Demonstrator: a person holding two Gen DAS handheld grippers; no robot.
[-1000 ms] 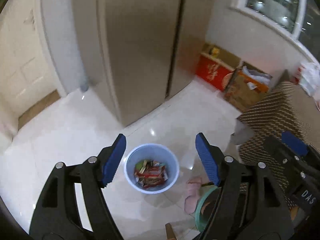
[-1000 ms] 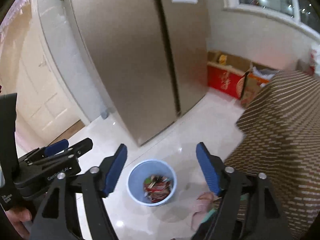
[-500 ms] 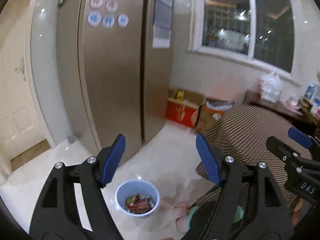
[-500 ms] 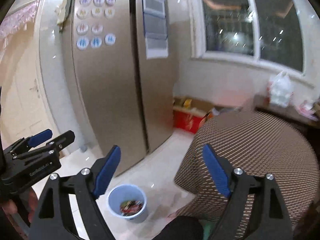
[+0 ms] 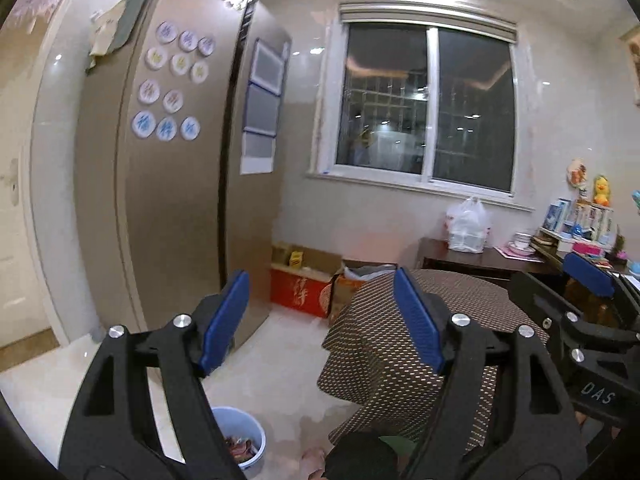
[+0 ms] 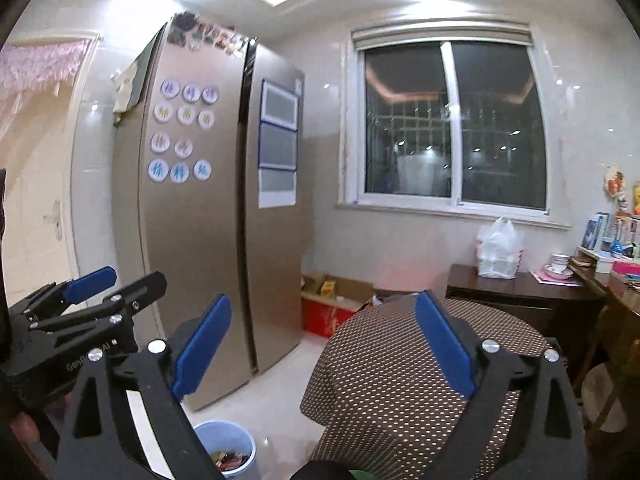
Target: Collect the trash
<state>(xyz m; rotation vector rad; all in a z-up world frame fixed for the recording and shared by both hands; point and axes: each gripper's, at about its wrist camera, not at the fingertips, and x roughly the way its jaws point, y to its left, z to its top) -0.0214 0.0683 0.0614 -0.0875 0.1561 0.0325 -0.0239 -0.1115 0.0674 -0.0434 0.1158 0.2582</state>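
A light blue trash bin [image 5: 256,436] stands on the pale floor at the bottom edge, with coloured wrappers [image 5: 240,450] inside, half hidden behind my left finger. My left gripper [image 5: 320,292] points level into the room, its jaws opening with nothing between them. In the right wrist view the same bin [image 6: 236,440] sits low down. My right gripper [image 6: 323,304] is held high above the bin, its jaws also opening and empty. The left gripper's fingers [image 6: 92,280] show at that view's left edge.
A tall bronze fridge [image 5: 168,200] fills the left. A round table under a brown dotted cloth [image 5: 400,340] stands right of the bin. Cartons [image 5: 304,292] line the wall under the window. A dark sideboard [image 5: 472,260] carries a white bag [image 5: 466,226] and dishes.
Both views have swung up from the floor to the room. The bin has slid from between the fingers to the bottom edge. The right jaws have spread wider.
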